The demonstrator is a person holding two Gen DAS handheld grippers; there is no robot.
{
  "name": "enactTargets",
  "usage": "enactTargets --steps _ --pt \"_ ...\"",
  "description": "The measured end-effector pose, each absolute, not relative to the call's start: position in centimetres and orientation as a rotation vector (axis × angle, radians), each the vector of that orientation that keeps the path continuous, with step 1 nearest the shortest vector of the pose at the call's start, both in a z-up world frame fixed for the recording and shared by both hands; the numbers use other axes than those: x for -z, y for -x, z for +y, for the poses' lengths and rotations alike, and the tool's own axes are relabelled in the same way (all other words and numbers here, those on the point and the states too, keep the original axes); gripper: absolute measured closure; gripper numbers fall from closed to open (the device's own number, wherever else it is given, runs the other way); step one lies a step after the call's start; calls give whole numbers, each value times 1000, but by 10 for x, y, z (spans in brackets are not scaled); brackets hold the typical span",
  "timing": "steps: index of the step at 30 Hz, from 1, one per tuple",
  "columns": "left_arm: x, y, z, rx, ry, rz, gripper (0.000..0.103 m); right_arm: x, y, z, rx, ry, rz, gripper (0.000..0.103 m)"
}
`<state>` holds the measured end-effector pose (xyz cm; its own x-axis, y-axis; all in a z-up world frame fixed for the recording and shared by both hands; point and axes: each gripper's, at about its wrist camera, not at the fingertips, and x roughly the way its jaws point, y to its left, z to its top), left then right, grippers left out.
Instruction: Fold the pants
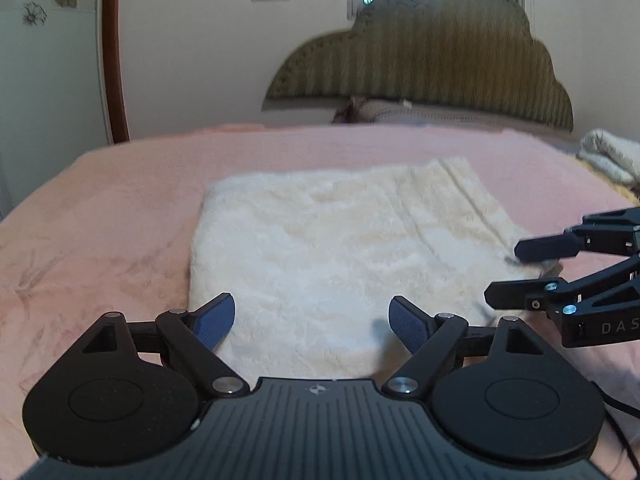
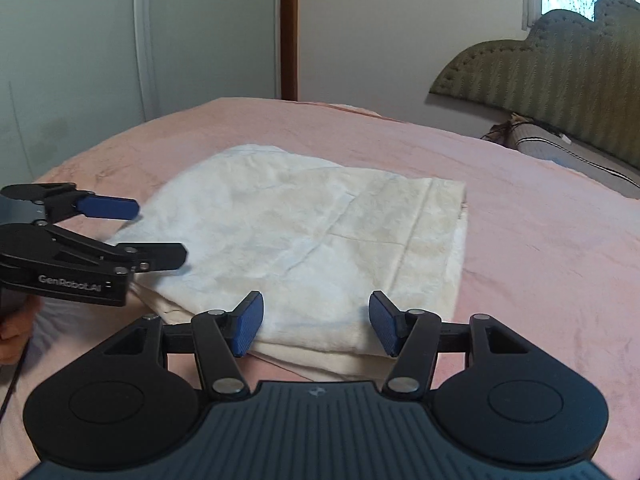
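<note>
Cream fleece pants lie folded into a flat rectangle on the pink bed cover; they also show in the right wrist view, with layered edges at the near side. My left gripper is open and empty, hovering over the near edge of the pants. My right gripper is open and empty, just above the near edge of the fold. Each gripper shows in the other's view, the right one at the pants' right edge, the left one at their left edge, both open.
A padded green headboard and a pillow stand at the far end of the bed. A cream folded cloth lies at the far right. A brown door frame and a wall rise beyond the bed.
</note>
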<state>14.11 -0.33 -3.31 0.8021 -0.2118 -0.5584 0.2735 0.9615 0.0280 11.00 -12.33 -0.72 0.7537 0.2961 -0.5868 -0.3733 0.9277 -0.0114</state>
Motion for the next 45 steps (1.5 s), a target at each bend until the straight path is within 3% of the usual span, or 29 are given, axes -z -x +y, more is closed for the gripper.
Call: enactTargets --steps 10,23,45 --pt "38 -137 -4 185 -93 624 5 25 -106 -115 -302 180 628 45" --pt "31 -118 4 146 -24 637 3 19 -76 -113 -242 64 581 43" --pt "44 -87 12 136 4 722 4 37 -38 -105 -250 -12 655 38"
